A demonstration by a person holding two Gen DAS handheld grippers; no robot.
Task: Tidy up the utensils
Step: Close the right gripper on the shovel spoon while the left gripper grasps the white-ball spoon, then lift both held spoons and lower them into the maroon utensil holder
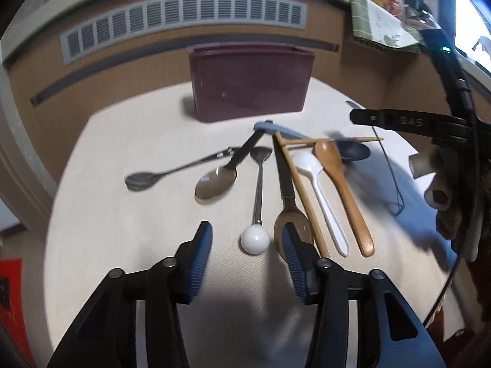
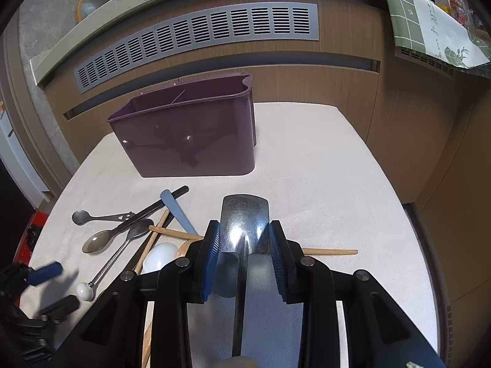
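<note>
While most print in view is too blurred to read, the only clear letters are "DAS" in relief on the right gripper's black finger at the right edge of the left wrist view; a green checked cloth [image 2: 429, 21] on the back ledge carries handwriting-like marks I can't read. Right gripper [image 2: 245, 239]: blue pads clamped on the sides of a flat metal spatula-type utensil [image 2: 245, 217], blade pointing forward, held above the tabletop [image 2: 337, 184]. Left gripper [image 1: 247, 239]: jaws apart, nothing pinched; white ball end of a thin metal spoon [image 1: 255, 239] sits between them, right pad overlaps the bowl of a wooden-bowled spoon [image 1: 291, 224]. Utensil pile lies fanned in front of the left gripper: dark spoon [image 1: 141, 180], shiny metal spoon [image 1: 216, 181], chopsticks [image 1: 302, 196], white plastic spoon [image 1: 319, 190], brown wooden spoon [image 1: 340, 181], pale blue handled spoon [image 1: 353, 151], several handles crossing at the far end. Maroon caddy [image 2: 187, 141] stands upright near the far tabletop edge, divider visible inside, looks empty. Open room: bare tabletop right of the caddy and ahead of the right gripper; rounded tabletop edge close on the left of the pile, wood panel with grey vent [image 2: 196, 40] right behind the caddy
</note>
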